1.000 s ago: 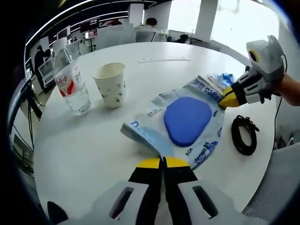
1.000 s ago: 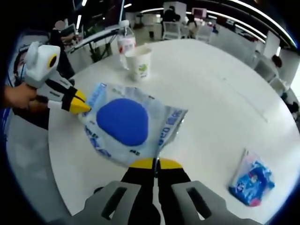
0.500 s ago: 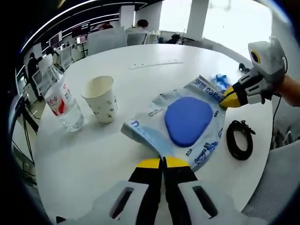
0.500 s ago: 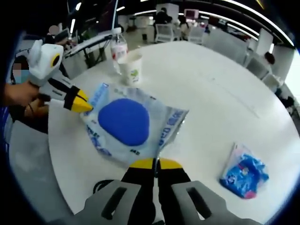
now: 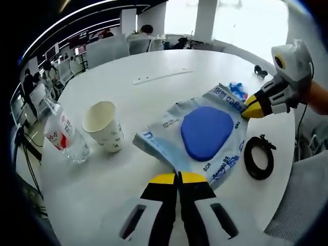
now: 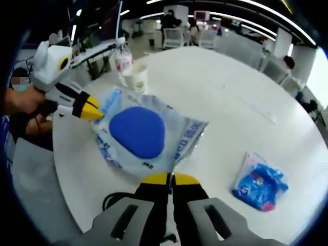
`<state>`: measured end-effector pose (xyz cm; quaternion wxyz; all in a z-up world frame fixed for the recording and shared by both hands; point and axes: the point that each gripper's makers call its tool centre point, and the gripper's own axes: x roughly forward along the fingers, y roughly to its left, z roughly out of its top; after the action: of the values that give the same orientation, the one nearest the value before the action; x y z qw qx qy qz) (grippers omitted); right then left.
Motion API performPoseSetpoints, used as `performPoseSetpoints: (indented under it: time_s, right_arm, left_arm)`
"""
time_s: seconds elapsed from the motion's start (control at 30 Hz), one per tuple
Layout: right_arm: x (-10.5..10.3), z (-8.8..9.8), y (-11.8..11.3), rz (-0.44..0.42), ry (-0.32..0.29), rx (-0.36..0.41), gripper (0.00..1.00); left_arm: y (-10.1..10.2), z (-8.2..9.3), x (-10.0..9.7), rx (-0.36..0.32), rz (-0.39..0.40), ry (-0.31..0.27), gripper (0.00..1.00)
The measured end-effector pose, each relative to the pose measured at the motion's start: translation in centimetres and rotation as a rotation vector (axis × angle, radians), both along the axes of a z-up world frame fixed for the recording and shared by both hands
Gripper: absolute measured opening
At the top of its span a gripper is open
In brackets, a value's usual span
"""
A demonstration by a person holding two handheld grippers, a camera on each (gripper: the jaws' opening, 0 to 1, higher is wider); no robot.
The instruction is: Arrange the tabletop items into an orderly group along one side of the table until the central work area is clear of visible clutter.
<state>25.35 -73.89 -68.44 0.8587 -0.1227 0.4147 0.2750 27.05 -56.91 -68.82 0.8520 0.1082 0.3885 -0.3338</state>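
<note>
A clear plastic package with a blue oval pad inside point(image 5: 205, 130) point(image 6: 138, 130) is held stretched between both grippers just over the round white table point(image 5: 128, 97). My left gripper point(image 5: 178, 177) is shut on its near edge in the left gripper view and comes in from the left in the right gripper view point(image 6: 95, 114). My right gripper point(image 6: 170, 178) is shut on the opposite edge, and its yellow tips point(image 5: 251, 108) pinch the far corner. A paper cup point(image 5: 104, 125) point(image 6: 134, 78) and a water bottle point(image 5: 64, 138) point(image 6: 123, 59) stand together near the table's rim.
A black coiled cable point(image 5: 258, 156) point(image 6: 120, 197) lies by the table edge beside the package. A small blue packet point(image 5: 237, 89) point(image 6: 259, 182) lies on the table, and a thin white strip point(image 5: 161, 77) farther across. Office chairs and desks surround the table.
Both grippers have carried the package away from the cup and bottle, which now look farther off. The blue packet sits nearer to the right gripper. Both grips are unchanged.
</note>
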Motion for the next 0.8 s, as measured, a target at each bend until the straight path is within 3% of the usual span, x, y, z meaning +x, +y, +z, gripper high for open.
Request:
performPoseSetpoints:
  time_s: [0.8]
  right_arm:
    - [2.1,-0.2,-1.9,-0.038,0.006,0.027,0.00]
  left_arm:
    - [-2.1,-0.2,3.5,0.028,-0.055,-0.002,0.00]
